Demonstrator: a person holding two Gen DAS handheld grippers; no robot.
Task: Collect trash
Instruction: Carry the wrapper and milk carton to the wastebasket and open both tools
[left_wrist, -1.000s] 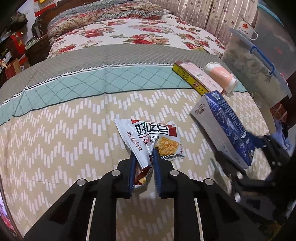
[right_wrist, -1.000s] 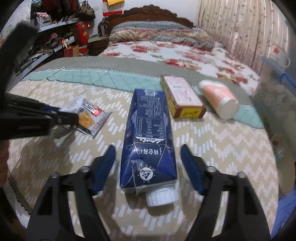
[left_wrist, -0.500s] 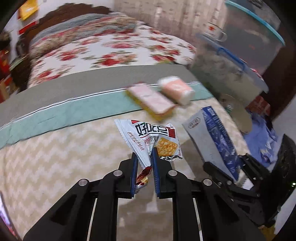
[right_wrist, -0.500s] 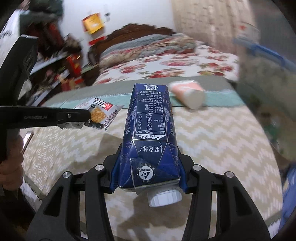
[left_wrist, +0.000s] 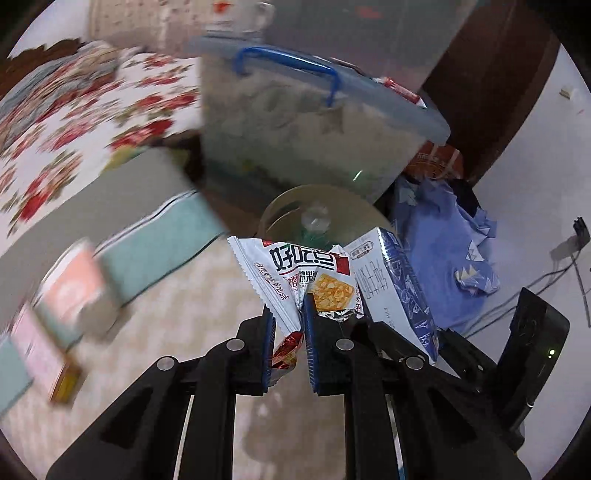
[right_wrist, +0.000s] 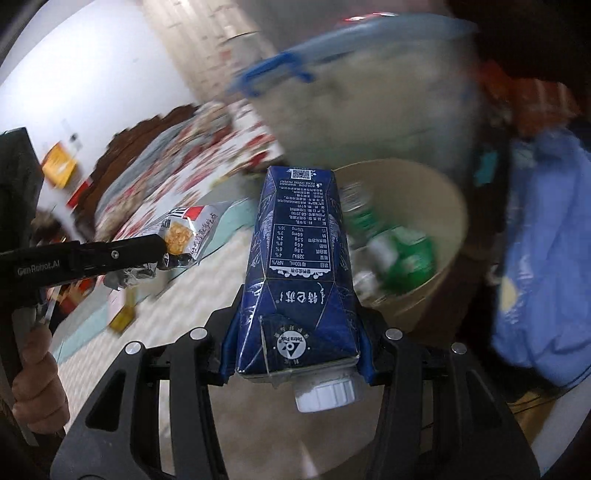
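Note:
My left gripper (left_wrist: 289, 325) is shut on a white and red snack wrapper (left_wrist: 291, 273) and holds it in the air; the wrapper also shows in the right wrist view (right_wrist: 186, 232). My right gripper (right_wrist: 297, 343) is shut on a dark blue milk carton (right_wrist: 301, 266) with a white cap, also seen in the left wrist view (left_wrist: 395, 288). Both are held over the bed's edge, just short of a round tan trash bin (right_wrist: 448, 210), seen too in the left wrist view (left_wrist: 354, 199), which holds green and clear trash.
A pink cup (left_wrist: 74, 291) and a pink box (left_wrist: 40, 354) lie on the bed cover. A clear storage box with a blue handle (left_wrist: 310, 122) stands behind the bin. Blue clothing (left_wrist: 447, 251) lies to the bin's right, with cables on the floor.
Both grippers swung right with the wrapper and carton, from over the bed toward the bin. The right gripper closed on the carton a second ago.

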